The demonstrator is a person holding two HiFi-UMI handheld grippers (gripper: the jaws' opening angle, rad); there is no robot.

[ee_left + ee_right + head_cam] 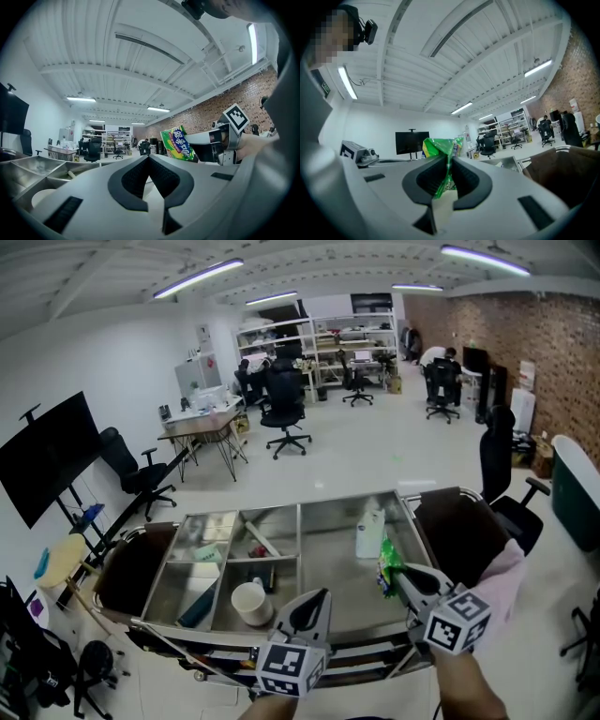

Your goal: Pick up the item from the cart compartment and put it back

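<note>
Right gripper view, right gripper [449,157] pinching crinkled green snack packet [439,146] — left gripper [149,155] fingers [130,183] together

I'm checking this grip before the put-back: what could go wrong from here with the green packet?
The right gripper pinches the green packet only by one crumpled end, so it may slip out or swing. The packet hangs close to the white bottle in the cart; lowering it there could bump the bottle.
</note>
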